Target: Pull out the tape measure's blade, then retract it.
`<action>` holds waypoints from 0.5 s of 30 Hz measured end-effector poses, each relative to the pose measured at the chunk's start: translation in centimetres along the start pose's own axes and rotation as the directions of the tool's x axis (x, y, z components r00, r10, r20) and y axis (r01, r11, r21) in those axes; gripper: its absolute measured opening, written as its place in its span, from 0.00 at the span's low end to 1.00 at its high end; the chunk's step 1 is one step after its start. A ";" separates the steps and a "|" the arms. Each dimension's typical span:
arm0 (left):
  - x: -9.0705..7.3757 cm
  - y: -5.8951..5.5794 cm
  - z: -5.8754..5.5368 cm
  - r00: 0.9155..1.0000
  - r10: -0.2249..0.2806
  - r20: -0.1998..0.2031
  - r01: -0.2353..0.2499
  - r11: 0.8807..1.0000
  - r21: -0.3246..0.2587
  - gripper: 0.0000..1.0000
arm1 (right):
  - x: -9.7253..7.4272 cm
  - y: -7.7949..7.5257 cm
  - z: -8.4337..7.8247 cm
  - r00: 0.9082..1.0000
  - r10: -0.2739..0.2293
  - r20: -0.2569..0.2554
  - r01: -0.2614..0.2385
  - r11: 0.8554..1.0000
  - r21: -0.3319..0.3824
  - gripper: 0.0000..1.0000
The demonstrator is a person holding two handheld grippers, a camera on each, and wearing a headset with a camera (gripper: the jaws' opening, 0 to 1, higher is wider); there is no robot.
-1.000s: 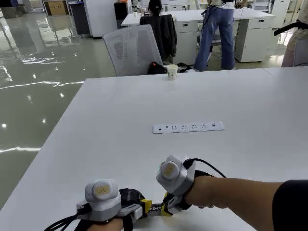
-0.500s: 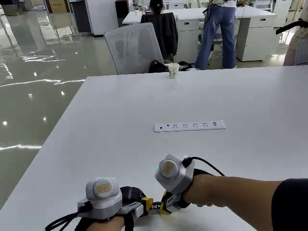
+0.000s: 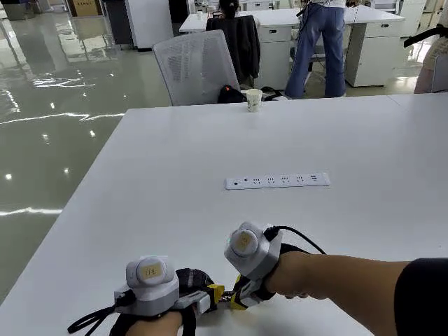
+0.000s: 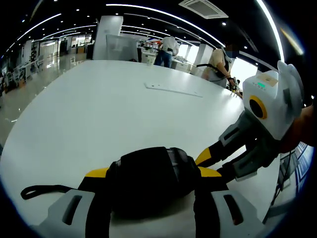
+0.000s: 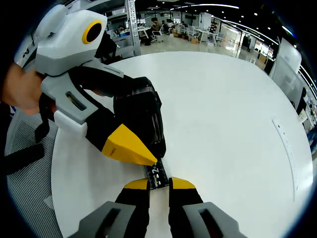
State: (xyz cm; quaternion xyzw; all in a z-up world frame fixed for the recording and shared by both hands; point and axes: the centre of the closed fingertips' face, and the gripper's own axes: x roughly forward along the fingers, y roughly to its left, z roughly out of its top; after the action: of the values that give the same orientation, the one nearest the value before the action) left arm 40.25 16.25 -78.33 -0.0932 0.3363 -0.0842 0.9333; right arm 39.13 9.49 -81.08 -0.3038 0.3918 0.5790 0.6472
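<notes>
A black tape measure (image 4: pixel 148 184) with a wrist strap sits between the yellow-tipped jaws of my left gripper (image 4: pixel 153 171), which is shut on its case. In the head view that case (image 3: pixel 190 281) lies low over the near edge of the white table, with the left gripper (image 3: pixel 210 294) around it. My right gripper (image 5: pixel 158 184) is shut on the end of the blade (image 5: pixel 155 173), of which a short black stretch marked 2 shows outside the case (image 5: pixel 141 114). From the head view the right gripper (image 3: pixel 234 301) points down and left, almost touching the left one.
The white table (image 3: pixel 175 175) carries a white power strip (image 3: pixel 277 180) in the middle and a paper cup (image 3: pixel 253 99) at the far edge. A mesh chair (image 3: pixel 196 66) stands behind it. People are at a further desk.
The head camera has drifted a little, shifting the picture. Both grippers stay close together at the near edge, holding as before.
</notes>
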 end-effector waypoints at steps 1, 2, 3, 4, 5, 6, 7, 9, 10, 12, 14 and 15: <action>0.0 0.0 0.0 1.000 0.000 0.000 0.000 1.000 0.000 0.63 | 0.0 0.0 0.1 1.000 0.000 0.000 0.000 1.000 0.000 0.11; 0.0 0.0 0.0 1.000 -0.001 0.000 0.001 1.000 0.000 0.63 | 0.0 0.1 0.1 1.000 -0.001 0.001 0.001 1.000 -0.001 0.11; 0.0 0.0 0.0 1.000 -0.001 0.000 0.001 1.000 -0.001 0.63 | 0.0 0.1 0.1 1.000 -0.001 0.002 0.001 1.000 -0.001 0.11; 0.0 0.0 0.0 1.000 -0.001 0.000 0.001 1.000 -0.001 0.63 | 0.1 0.1 0.1 1.000 -0.002 0.004 0.002 1.000 -0.001 0.11; 0.0 0.0 0.0 1.000 -0.001 0.000 0.001 1.000 -0.001 0.63 | 0.1 0.1 0.1 1.000 -0.002 0.003 0.002 1.000 -0.002 0.11; 0.0 0.0 0.0 1.000 -0.001 0.000 0.001 1.000 -0.002 0.63 | 0.1 0.1 0.1 1.000 -0.002 0.005 0.002 1.000 -0.002 0.11; 0.0 0.0 0.0 1.000 -0.001 0.000 0.001 1.000 -0.002 0.63 | 0.2 0.1 0.2 1.000 -0.001 0.006 0.001 1.000 -0.002 0.11; 0.0 0.0 0.0 1.000 -0.001 -0.001 0.001 1.000 -0.003 0.63 | 0.2 0.1 0.2 1.000 -0.002 0.007 0.002 1.000 -0.002 0.11; 0.0 0.0 0.0 1.000 -0.002 -0.001 0.002 1.000 -0.002 0.63 | 0.1 0.2 0.3 1.000 -0.002 0.008 0.002 1.000 -0.004 0.11; 0.1 0.0 -0.1 1.000 -0.002 -0.001 0.002 1.000 -0.003 0.63 | 0.1 0.3 0.3 1.000 0.000 0.007 0.000 1.000 -0.004 0.11; 0.0 0.0 0.0 1.000 -0.003 -0.002 0.003 1.000 -0.002 0.63 | 0.1 0.3 0.3 1.000 0.000 0.008 0.000 1.000 -0.001 0.11; 0.0 0.0 0.0 1.000 -0.003 -0.002 0.003 1.000 -0.003 0.63 | 0.2 0.3 0.4 1.000 0.001 0.011 -0.001 1.000 0.002 0.11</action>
State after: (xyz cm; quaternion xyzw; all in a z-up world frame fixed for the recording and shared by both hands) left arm 40.22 16.25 -78.34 -0.0949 0.3374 -0.0854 0.9327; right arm 38.87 9.97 -81.00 -0.2999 0.3890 0.5804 0.6495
